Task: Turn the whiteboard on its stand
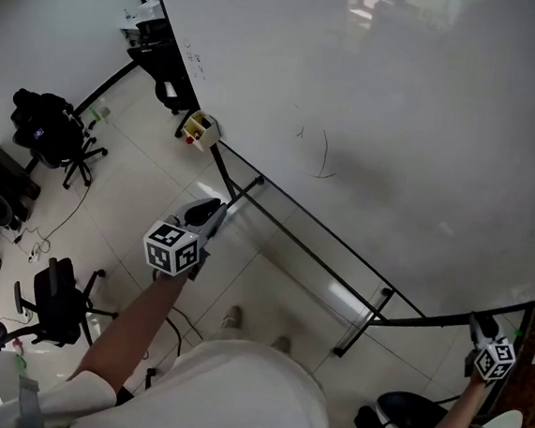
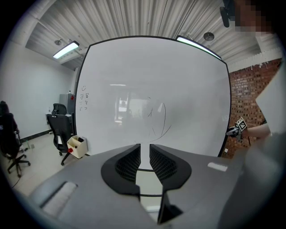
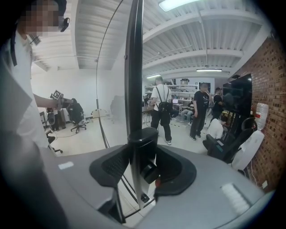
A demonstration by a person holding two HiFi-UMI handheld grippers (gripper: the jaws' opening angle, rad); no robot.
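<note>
A large whiteboard (image 1: pixel 400 108) on a black tube stand (image 1: pixel 312 236) fills the upper right of the head view; faint pen marks show near its middle. My right gripper (image 1: pixel 475 322) is at the board's right edge. In the right gripper view the board's edge (image 3: pixel 134 67) runs upright between the jaws of my right gripper (image 3: pixel 143 152), which are closed on the black bracket there, above a round knob (image 3: pixel 149 172). My left gripper (image 1: pixel 219 211) hovers before the stand's lower left. In its own view my left gripper (image 2: pixel 142 154) shows a narrow gap with nothing in it, facing the whiteboard (image 2: pixel 152 98).
A beige box (image 1: pixel 200 129) with red items hangs at the board's lower left corner. Black office chairs (image 1: pixel 55 127) stand on the tiled floor at left, another (image 1: pixel 407 424) at lower right. Several people (image 3: pixel 161 107) stand behind the board. A brick wall (image 3: pixel 268 89) is at right.
</note>
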